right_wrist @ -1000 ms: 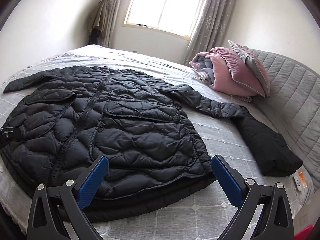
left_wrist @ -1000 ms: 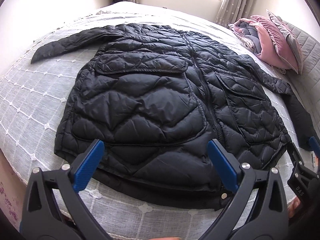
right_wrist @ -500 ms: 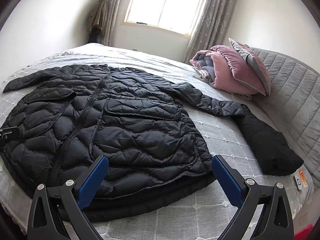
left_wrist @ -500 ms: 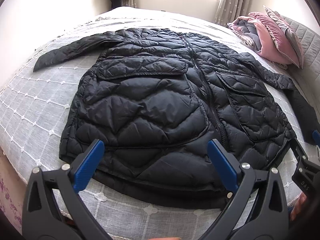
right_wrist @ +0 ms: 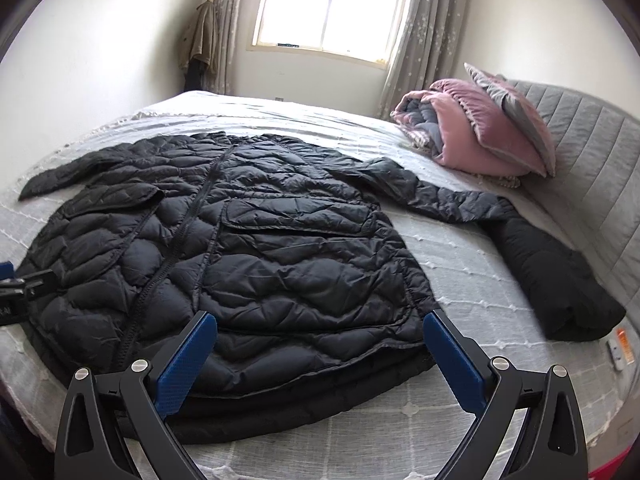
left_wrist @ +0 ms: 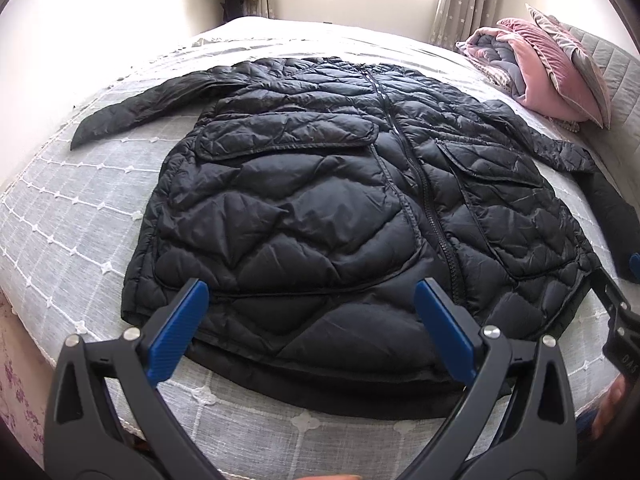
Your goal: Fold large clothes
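1. My left gripper sits at the bottom of its frame with the blue pads spread wide apart, nothing between them. It hangs just above the jacket's bottom hem, not touching it as far as I can see.
2. My right gripper is the same deal: fingers wide open, empty, low in its frame over the hem near the jacket's lower right corner.
3. The black puffer jacket lies flat, front side up and zipped, across the middle of the bed. It fills most of the centre of both views, hem toward me and collar toward the top of the frame.
4. One sleeve stretches out to the upper left in the left view. The other sleeve runs off to the right in the right view, ending just next to a dark bundle; can't tell if they're joined.
5. A rolled pink and grey duvet with a pillow on it sits at the upper right, by the grey padded headboard.
6. The window with curtains is at top centre, and a coat hangs in the corner to its left.
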Motion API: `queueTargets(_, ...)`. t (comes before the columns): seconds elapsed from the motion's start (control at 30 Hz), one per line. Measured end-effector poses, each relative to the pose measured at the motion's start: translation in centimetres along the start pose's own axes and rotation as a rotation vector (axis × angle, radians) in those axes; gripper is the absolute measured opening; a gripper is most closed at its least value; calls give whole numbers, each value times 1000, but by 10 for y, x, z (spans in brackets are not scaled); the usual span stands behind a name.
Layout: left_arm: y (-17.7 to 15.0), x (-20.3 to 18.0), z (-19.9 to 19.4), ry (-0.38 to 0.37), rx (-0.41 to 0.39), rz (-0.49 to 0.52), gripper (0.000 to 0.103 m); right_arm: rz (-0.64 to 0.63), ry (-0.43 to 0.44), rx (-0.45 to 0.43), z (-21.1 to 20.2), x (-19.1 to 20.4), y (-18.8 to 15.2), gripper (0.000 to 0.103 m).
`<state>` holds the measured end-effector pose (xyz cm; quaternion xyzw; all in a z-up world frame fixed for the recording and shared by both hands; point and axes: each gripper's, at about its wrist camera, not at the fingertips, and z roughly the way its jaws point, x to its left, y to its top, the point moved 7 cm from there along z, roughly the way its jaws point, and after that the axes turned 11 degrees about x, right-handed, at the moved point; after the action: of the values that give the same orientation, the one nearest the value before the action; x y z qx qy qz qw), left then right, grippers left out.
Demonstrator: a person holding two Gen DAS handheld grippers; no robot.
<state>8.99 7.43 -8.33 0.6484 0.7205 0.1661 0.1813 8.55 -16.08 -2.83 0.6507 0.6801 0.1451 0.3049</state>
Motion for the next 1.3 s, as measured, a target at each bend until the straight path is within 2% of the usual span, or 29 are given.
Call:
queueTargets(0.13, -1, -1, 0, 2, -1, 11, 102, 14, 30, 18, 3, -1, -1, 103)
queueTargets(0.3, 0, 1, 0, -1, 5, 0, 102, 31, 19, 22, 6, -8, 1, 103)
queueTargets(0.4, 6, 20, -3, 1, 3, -47, 102, 71, 17, 42, 12, -26, 3, 103)
queueTargets(0.5, 10, 47, -2, 17, 1, -115, 102, 159, 30, 103, 25, -54, -1, 103)
queueTargets(0.6, 9, 73, 7, 35, 34, -177, 102, 240, 57, 159, 40, -84, -6, 103)
queueTargets(0.73, 6, 96, 10, 35, 48, -233, 102, 319, 65, 156, 45, -113, -11, 103)
queueTargets(0.83, 2, 106, 11, 32, 60, -245, 101, 349, 134, 164, 49, -116, -11, 102)
queueTargets(0.9, 1, 114, 12, 30, 66, -254, 101, 348, 207, 171, 52, -110, -9, 99)
queueTargets(0.93, 1, 118, 13, 32, 68, -257, 101, 354, 242, 175, 54, -107, -8, 94)
queueTargets(1.03, -1, 135, 16, 35, 82, -301, 98, 364, 276, 194, 62, -102, -3, 80)
queueTargets(1.1, -5, 143, 22, 36, 104, -322, 92, 386, 310, 217, 71, -102, -1, 69)
queueTargets(1.17, -9, 142, 31, 15, 145, -325, 76, 431, 389, 257, 84, -100, 0, 61)
queueTargets(1.2, -12, 140, 37, 2, 170, -326, 72, 454, 423, 277, 91, -99, -1, 59)
queueTargets(1.27, -16, 133, 47, -30, 213, -318, 60, 510, 430, 335, 106, -102, -5, 54)
queueTargets(1.3, -18, 130, 52, -44, 231, -312, 59, 534, 421, 354, 112, -106, -6, 50)
